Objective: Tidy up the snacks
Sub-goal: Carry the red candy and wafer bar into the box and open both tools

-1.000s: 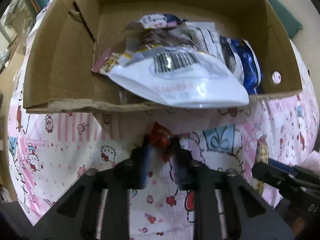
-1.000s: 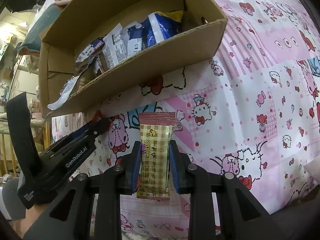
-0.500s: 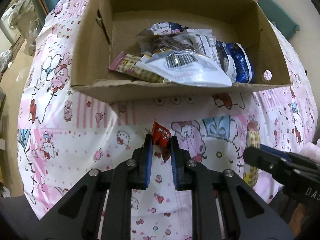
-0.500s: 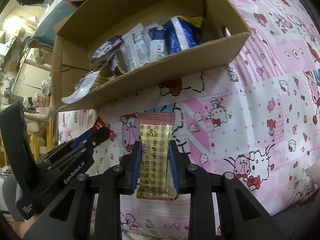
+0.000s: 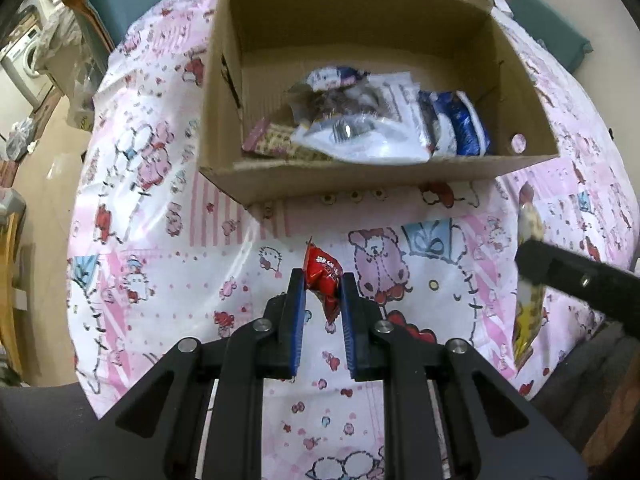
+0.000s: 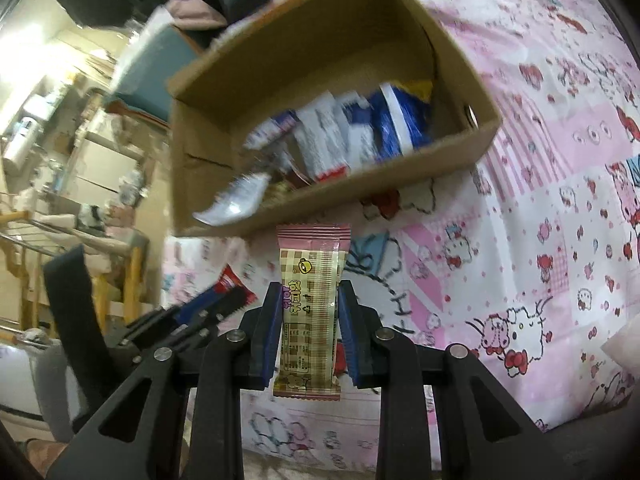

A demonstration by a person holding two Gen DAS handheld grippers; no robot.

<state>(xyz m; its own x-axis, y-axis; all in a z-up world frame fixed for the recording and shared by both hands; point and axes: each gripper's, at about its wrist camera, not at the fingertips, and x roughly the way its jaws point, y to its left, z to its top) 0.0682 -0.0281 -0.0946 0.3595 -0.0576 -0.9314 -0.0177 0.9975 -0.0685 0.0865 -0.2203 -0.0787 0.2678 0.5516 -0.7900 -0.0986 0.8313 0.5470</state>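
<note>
Snacks (image 5: 372, 136) mostly packed already: several packets heaped in the cardboard box (image 5: 376, 176) on the pink cartoon-print cloth (image 5: 168, 240). Two pieces left outside, both in the air, short of the near wall. Left gripper (image 5: 323, 288) pinched narrowly on a small red packet (image 5: 323, 276), held over the cloth in front of the box. Right gripper (image 6: 308, 300) clamped on a checked wafer bar (image 6: 310, 308), upright between the pads, top edge just below the box rim. No loose packets seen on the cloth; judged nearly finished, with only these two drops remaining.

From the left wrist: looked straight down into the box, heap crowded toward the near right, bare floor at the back and left; wafer bar only a blurred sliver at the right edge. From the right wrist: showed the bar's printed face in full, the red packet poking past the left gripper's tip, box contents blurred.
</note>
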